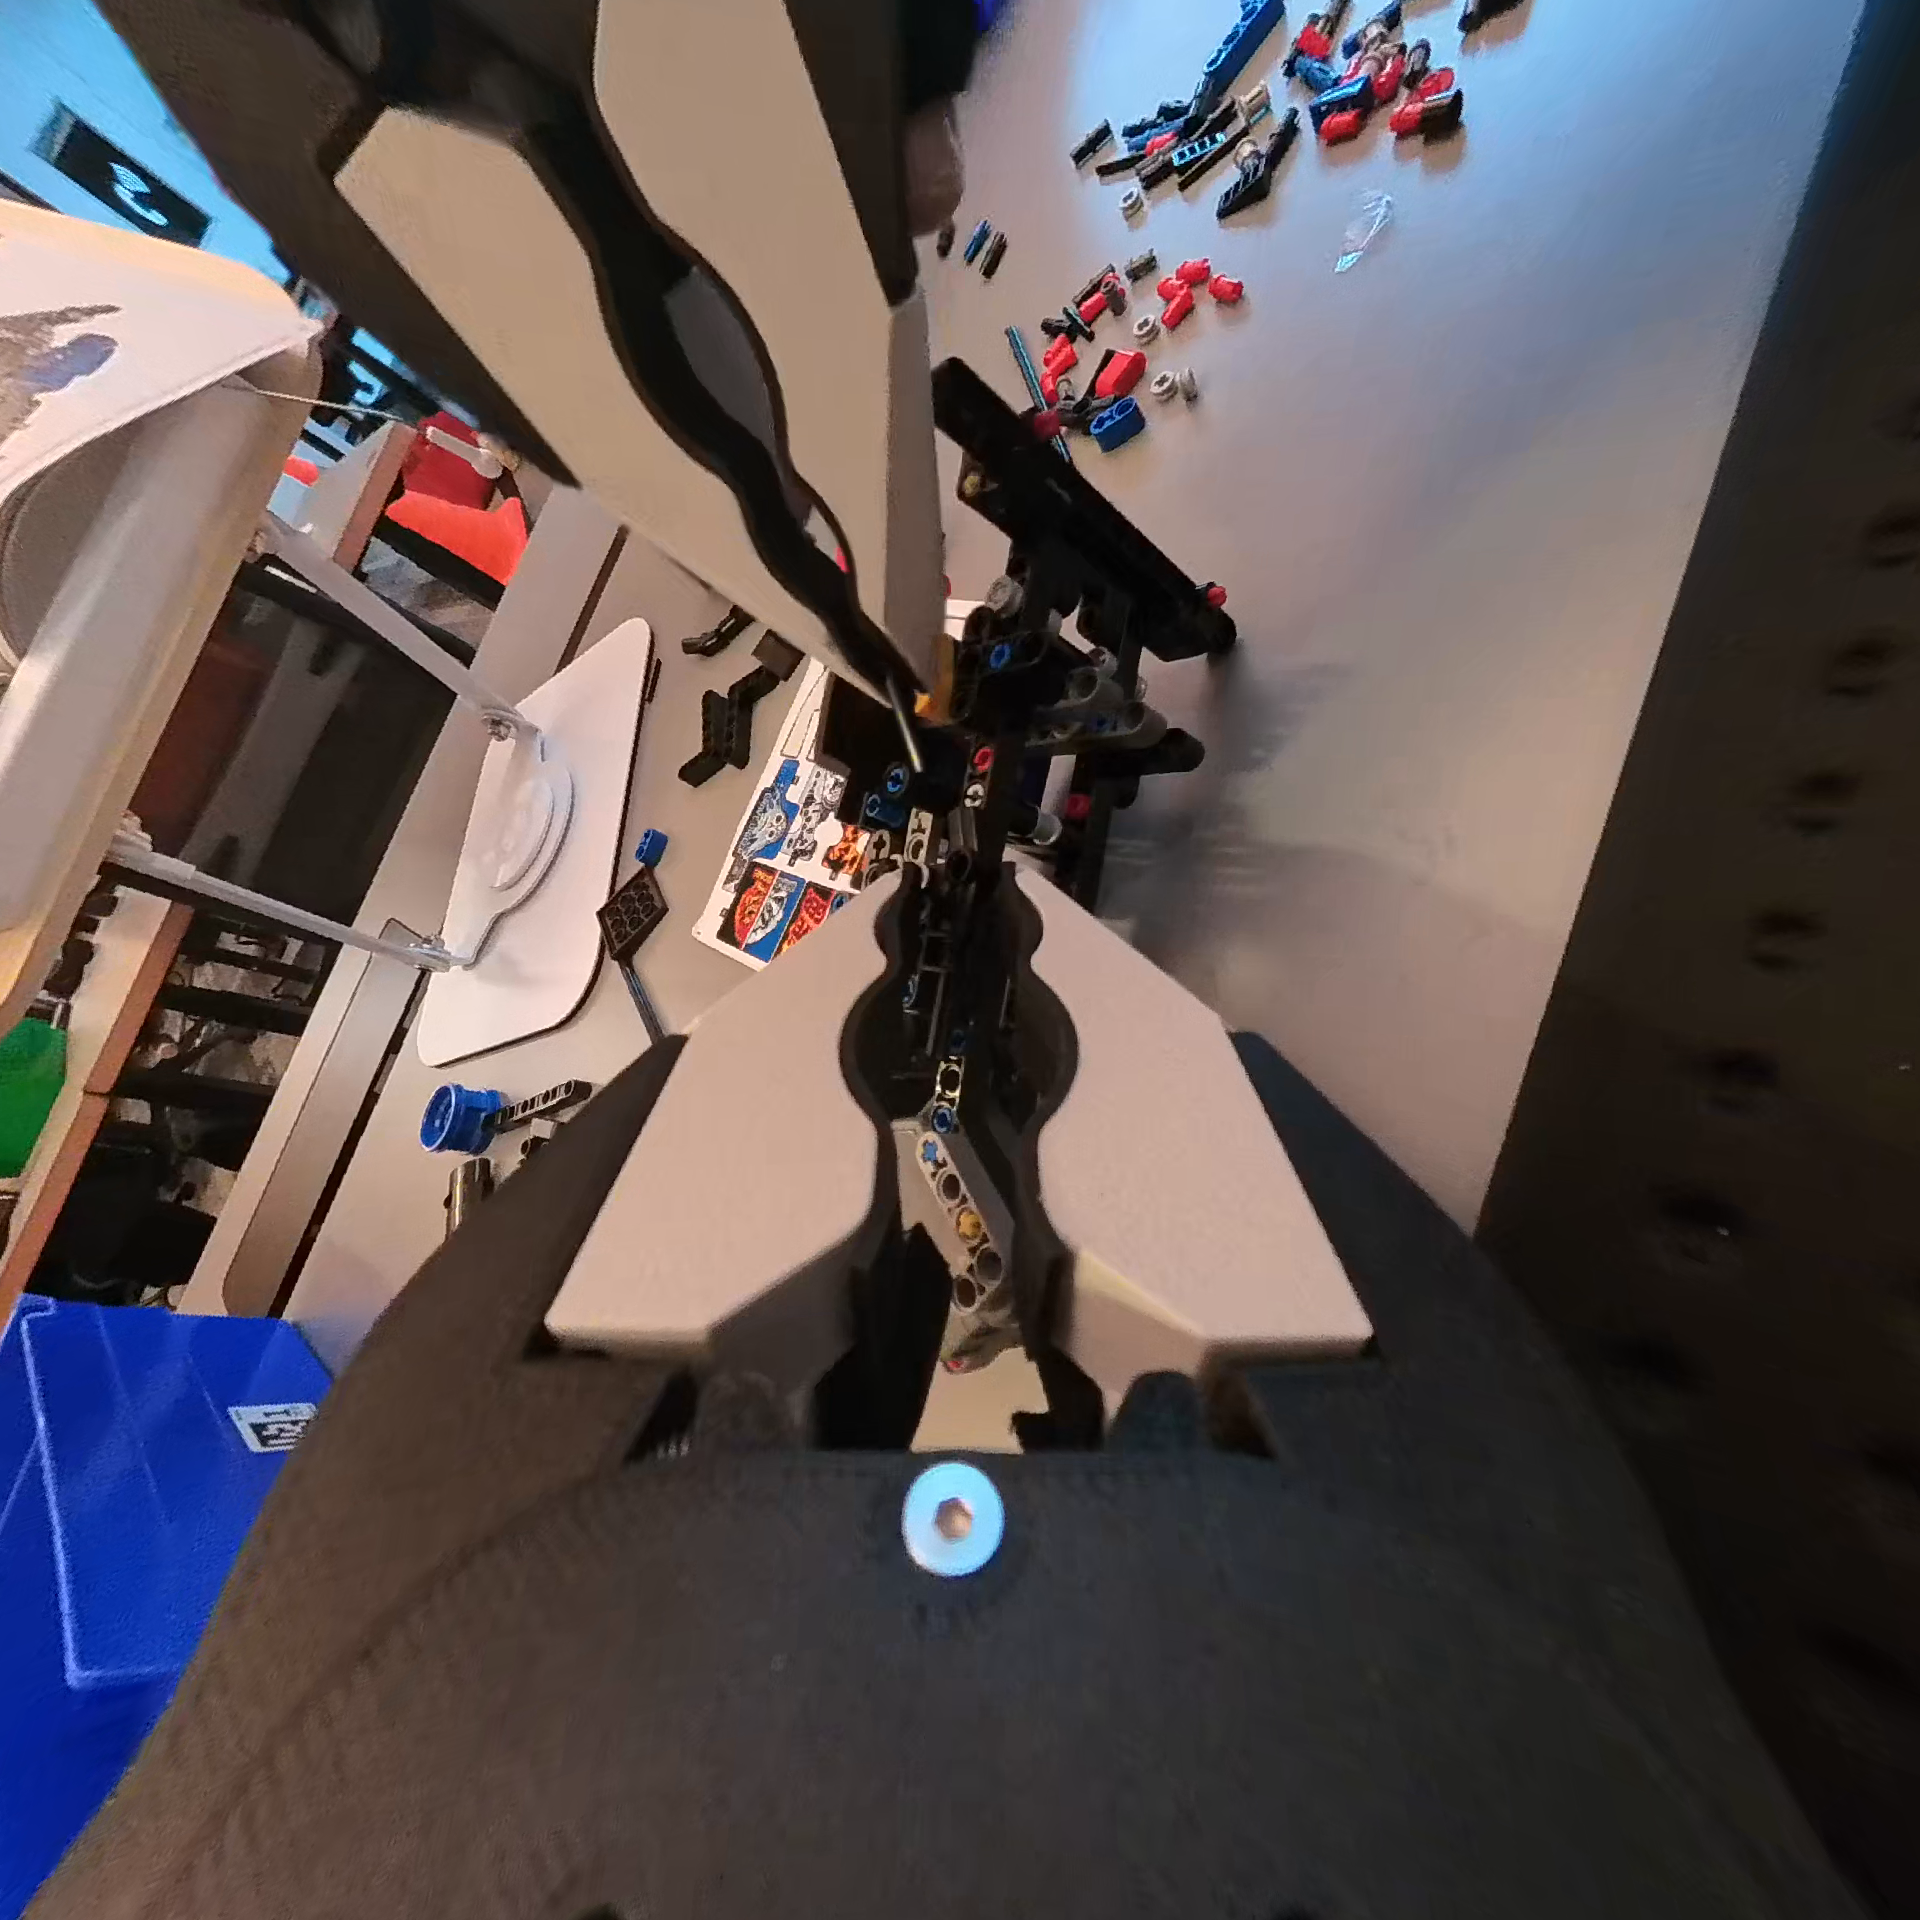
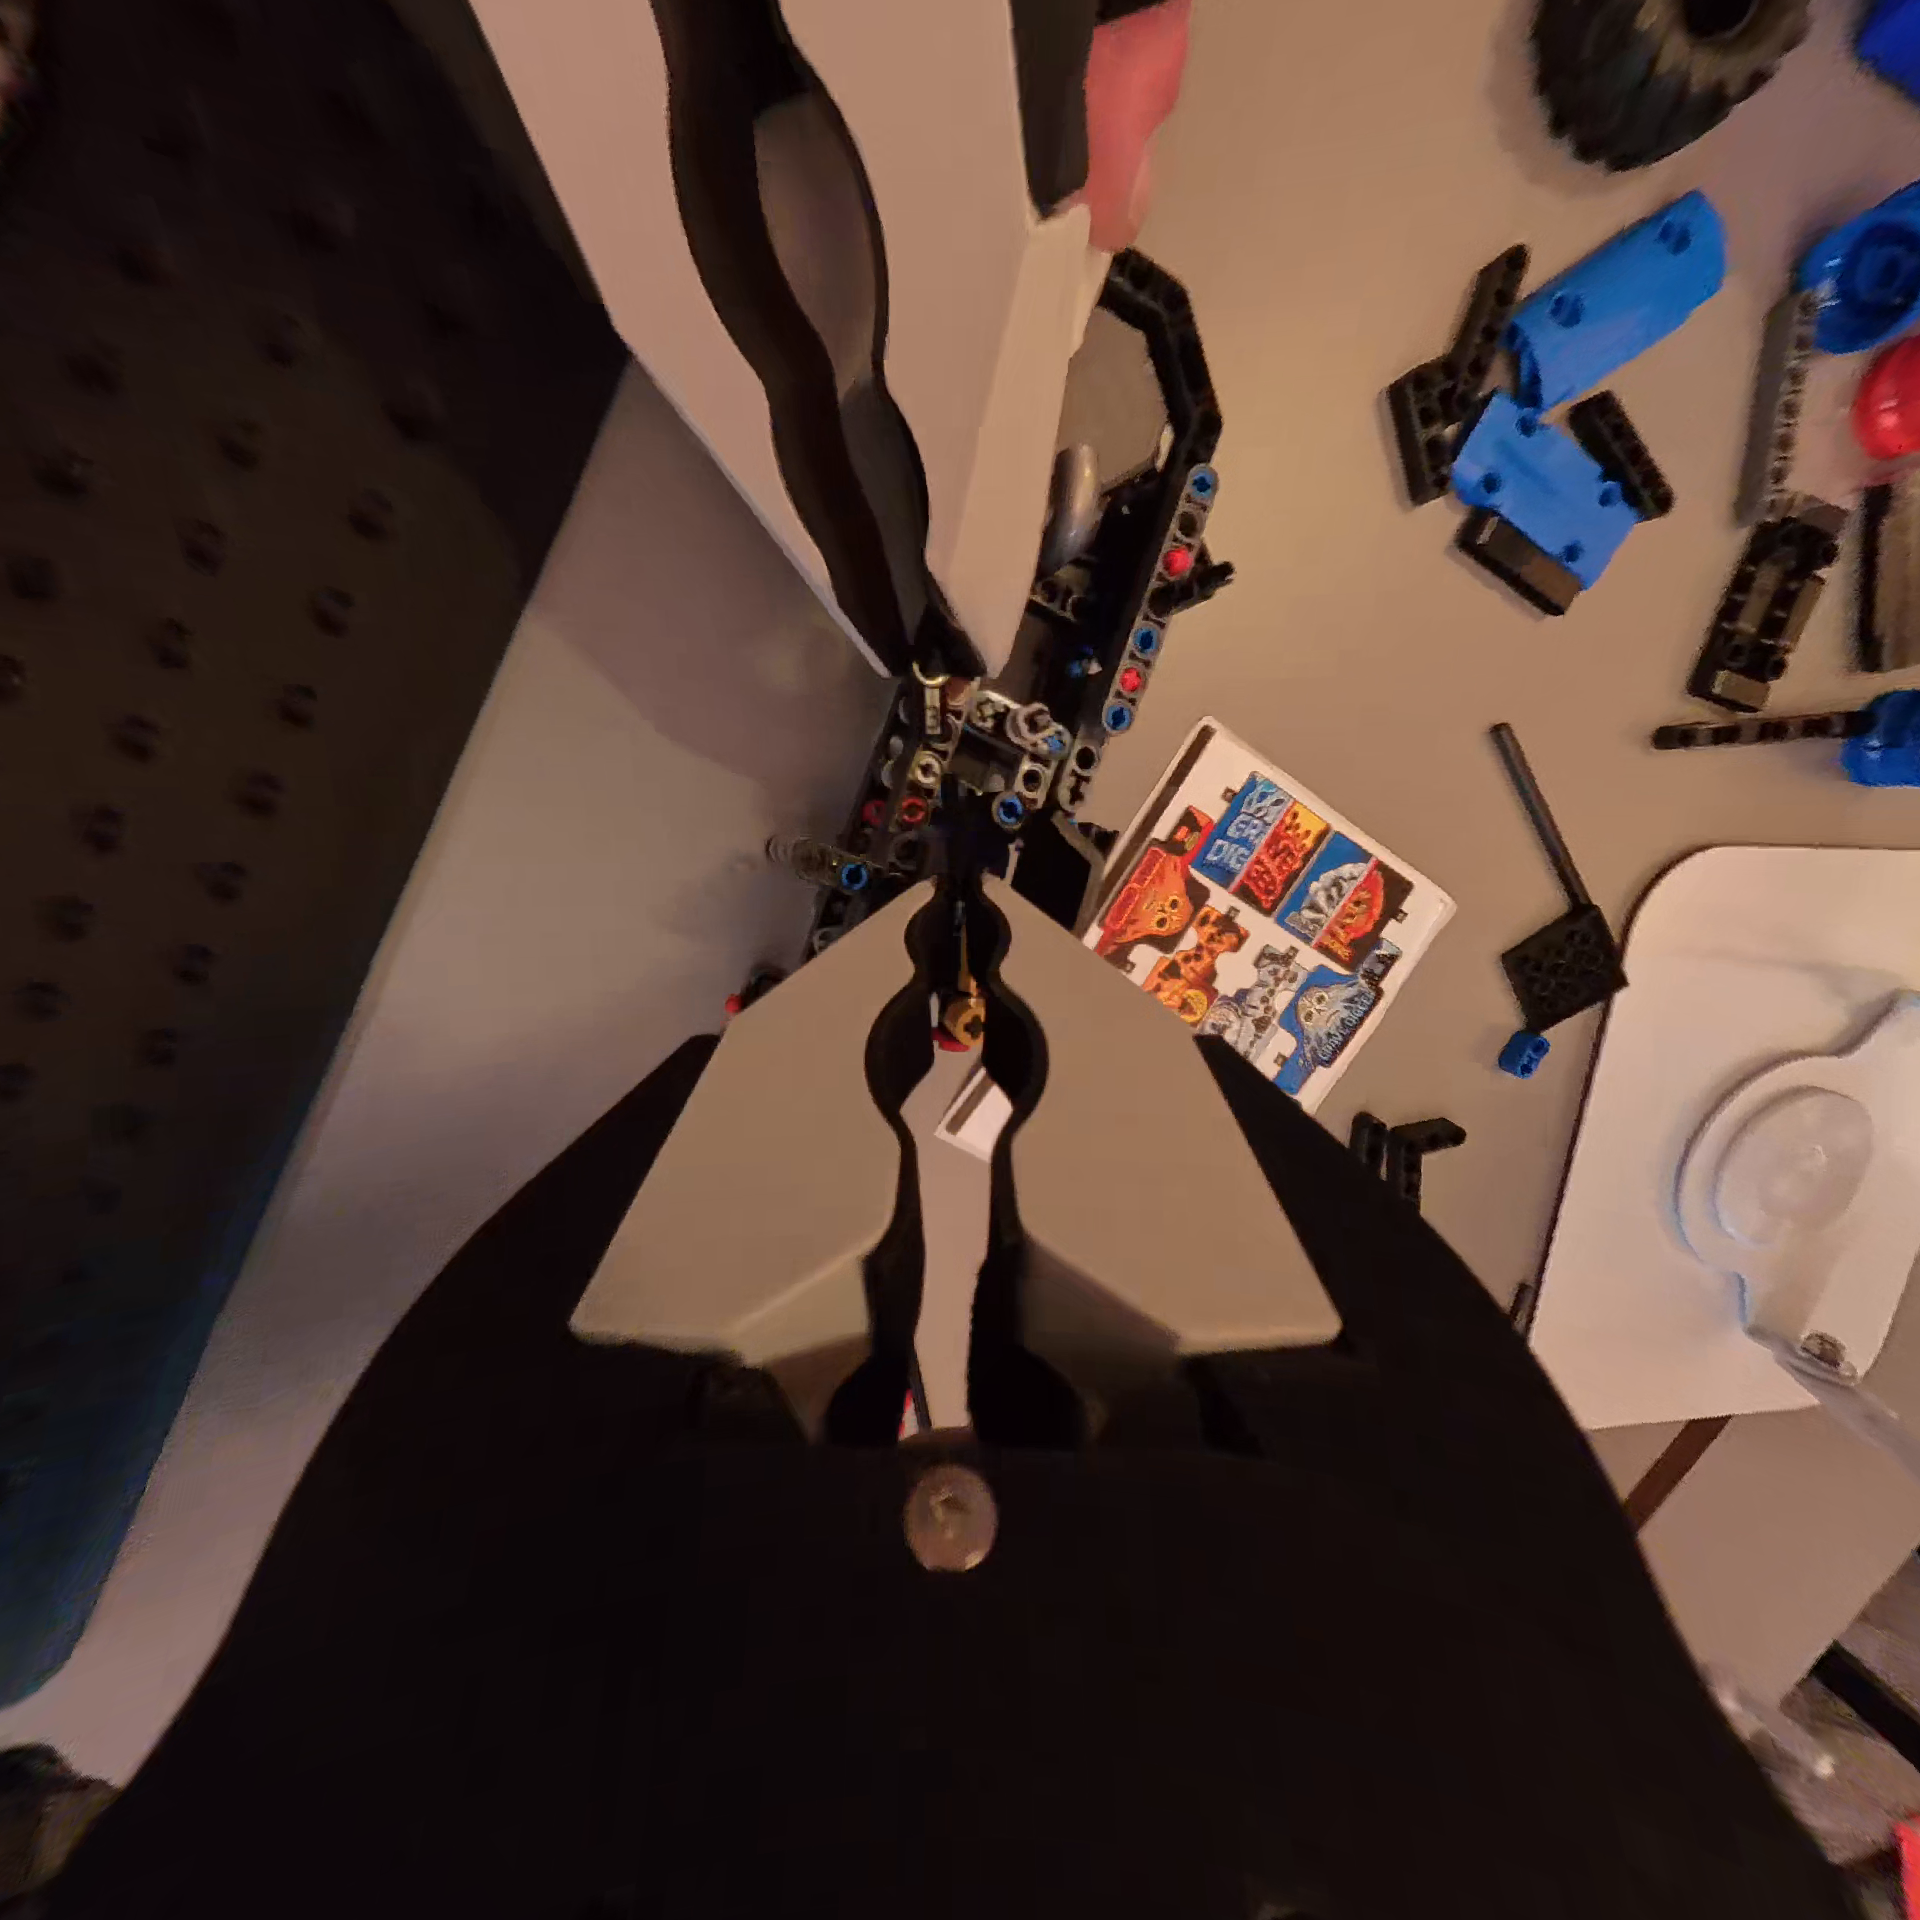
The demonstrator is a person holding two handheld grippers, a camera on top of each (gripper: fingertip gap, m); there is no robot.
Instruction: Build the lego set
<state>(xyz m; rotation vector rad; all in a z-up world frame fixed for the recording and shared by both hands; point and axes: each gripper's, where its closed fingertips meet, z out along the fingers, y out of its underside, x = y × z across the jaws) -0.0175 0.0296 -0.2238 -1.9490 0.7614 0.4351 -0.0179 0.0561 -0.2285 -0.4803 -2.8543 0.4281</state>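
A black and grey Lego frame point(image 1: 1081, 665) with blue and red pins stands on the grey table. My left gripper point(image 1: 956, 883) is shut on its near end, with a grey beam point(image 1: 966, 1195) between the jaws. My right gripper point(image 1: 914, 675) comes in from the upper left, shut on a small yellow connector point(image 1: 940, 681) with a thin black axle, and its tips touch the frame. In the right wrist view the right gripper point(image 2: 961, 894) holds the yellow connector point(image 2: 968, 1016) at the frame point(image 2: 1179, 520). The left gripper point(image 2: 935, 665) grips from above.
A sticker sheet point(image 2: 1268, 904) lies beside the frame. Loose red, blue and black pieces point(image 1: 1174, 312) lie farther off; blue panels point(image 2: 1600, 312) and a black tyre point(image 2: 1662, 73) too. A white board with a suction cup point(image 2: 1766, 1143), a blue bin point(image 1: 125, 1507) and a black perforated panel point(image 1: 1766, 935) border the table. My left and right fingertips are right by each other.
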